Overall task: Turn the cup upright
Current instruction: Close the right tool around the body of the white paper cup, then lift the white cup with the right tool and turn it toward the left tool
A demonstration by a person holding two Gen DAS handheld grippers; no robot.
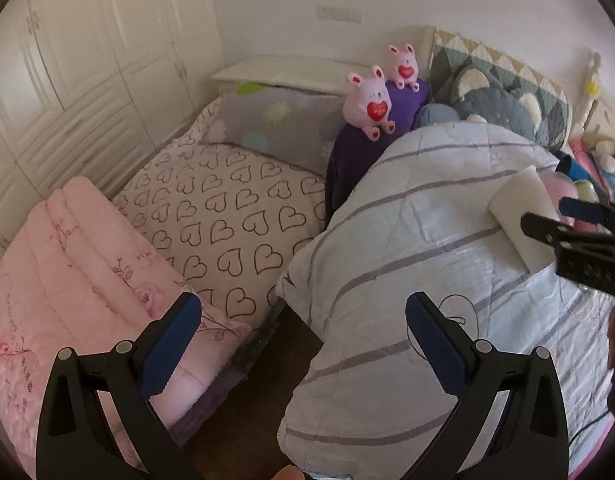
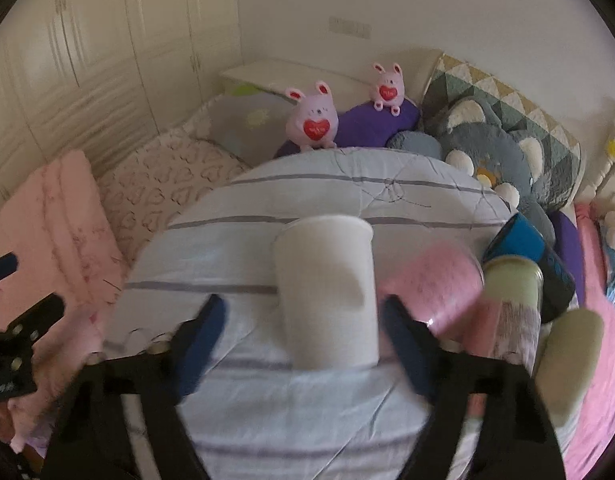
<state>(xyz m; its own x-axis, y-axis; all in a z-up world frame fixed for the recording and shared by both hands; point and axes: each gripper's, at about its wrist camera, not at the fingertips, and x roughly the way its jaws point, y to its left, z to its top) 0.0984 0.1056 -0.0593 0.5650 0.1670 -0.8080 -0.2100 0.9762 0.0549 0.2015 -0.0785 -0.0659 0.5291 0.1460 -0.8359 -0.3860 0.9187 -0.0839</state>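
A white cup (image 2: 327, 292) lies on its side on a striped white quilt (image 2: 307, 196), its closed bottom pointing away from the right wrist camera. My right gripper (image 2: 303, 320) is open, its blue-padded fingers on either side of the cup's near end; the right finger is close to the cup wall. In the left wrist view the cup (image 1: 523, 220) lies at the far right with the right gripper's fingers (image 1: 579, 208) over it. My left gripper (image 1: 303, 320) is open and empty, held above the gap between the quilts.
A pink cup (image 2: 435, 284), a pale green cup (image 2: 515, 280) and a blue cup (image 2: 519, 240) lie to the right of the white cup. A pink folded quilt (image 1: 67, 272), a heart-print pillow (image 1: 227, 208) and plush toys (image 1: 369, 104) lie around.
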